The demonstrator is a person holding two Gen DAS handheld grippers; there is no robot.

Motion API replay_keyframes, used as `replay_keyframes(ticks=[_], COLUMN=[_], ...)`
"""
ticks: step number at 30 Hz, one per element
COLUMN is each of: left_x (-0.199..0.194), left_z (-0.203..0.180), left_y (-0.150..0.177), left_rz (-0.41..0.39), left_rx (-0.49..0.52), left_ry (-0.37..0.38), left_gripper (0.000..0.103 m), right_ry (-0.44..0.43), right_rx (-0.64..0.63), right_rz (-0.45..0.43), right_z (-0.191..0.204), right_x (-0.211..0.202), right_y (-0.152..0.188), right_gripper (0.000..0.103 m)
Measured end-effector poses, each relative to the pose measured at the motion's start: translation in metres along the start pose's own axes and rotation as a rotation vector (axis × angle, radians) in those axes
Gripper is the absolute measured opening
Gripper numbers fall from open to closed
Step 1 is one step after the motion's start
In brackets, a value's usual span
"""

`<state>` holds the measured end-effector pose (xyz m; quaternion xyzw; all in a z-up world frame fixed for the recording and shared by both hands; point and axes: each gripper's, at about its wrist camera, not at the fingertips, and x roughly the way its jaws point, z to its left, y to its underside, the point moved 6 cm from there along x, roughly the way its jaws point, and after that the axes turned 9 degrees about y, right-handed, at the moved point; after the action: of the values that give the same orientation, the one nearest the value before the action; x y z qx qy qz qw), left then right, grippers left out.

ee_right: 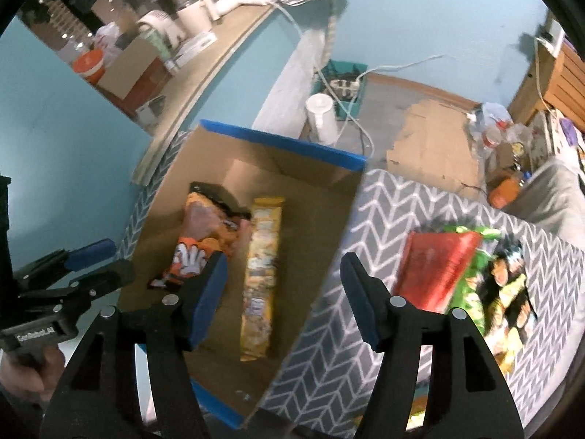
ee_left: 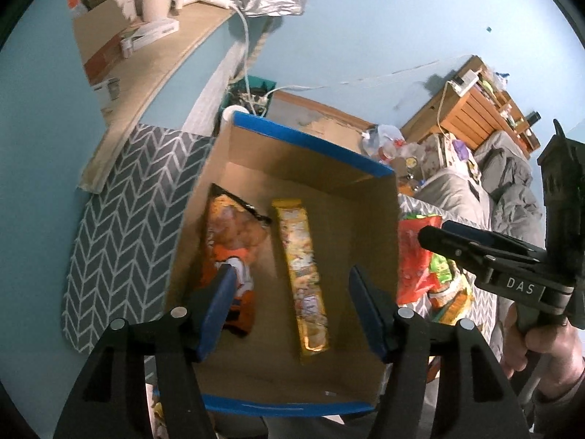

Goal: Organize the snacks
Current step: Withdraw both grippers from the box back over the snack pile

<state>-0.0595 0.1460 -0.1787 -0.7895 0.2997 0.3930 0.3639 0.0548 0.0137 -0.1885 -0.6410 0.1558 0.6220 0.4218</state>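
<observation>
Your left gripper (ee_left: 292, 309) has its blue-padded fingers (ee_left: 215, 311) spread wide with nothing between them, hanging over the open brown cardboard box with blue-taped rims (ee_left: 310, 148). Your right gripper (ee_right: 283, 301) is spread just as wide and also holds nothing; its left finger (ee_right: 204, 301) sits above the box interior and its right finger above the grey-and-white herringbone cloth (ee_right: 395, 205) just outside the box's right wall.

Inside the box, two snacks lie side by side on the floor: an orange crinkly chip bag with a black top edge (ee_left: 230, 241) against the left wall, and a long yellow packet of biscuits (ee_left: 303, 278) just right of it, running lengthwise toward you. In the right wrist view the two packages touch along their upper parts.

To the right of the box, on the herringbone cloth, a loose pile of snacks waits: a red foil bag (ee_right: 435, 270) nearest the box, overlapping a green packet (ee_right: 471, 292) and a dark packet with yellow print (ee_right: 512, 285) behind it. From the left wrist view your right gripper appears hovering above that pile.

Beyond the box, a white cylindrical jug (ee_right: 321, 117) stands on the floor next to a teal crate holding a power strip (ee_right: 343, 84), and a wooden shelf (ee_left: 164, 62) along the blue wall carries cups and small boxes
</observation>
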Motion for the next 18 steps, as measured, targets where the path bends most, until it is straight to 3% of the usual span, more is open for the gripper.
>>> replay_keyframes(ticks=[18], left_x=[0.04], left_z=[-0.096], left_y=[0.008], left_rz=[0.098], left_rx=[0.097], left_ry=[0.127], left_gripper=[0.069], right_ry=[0.091], right_rx=[0.212], right_rz=[0.017], right_z=[-0.112], right_x=[-0.039], right_y=[0.054], right_gripper=[0.066])
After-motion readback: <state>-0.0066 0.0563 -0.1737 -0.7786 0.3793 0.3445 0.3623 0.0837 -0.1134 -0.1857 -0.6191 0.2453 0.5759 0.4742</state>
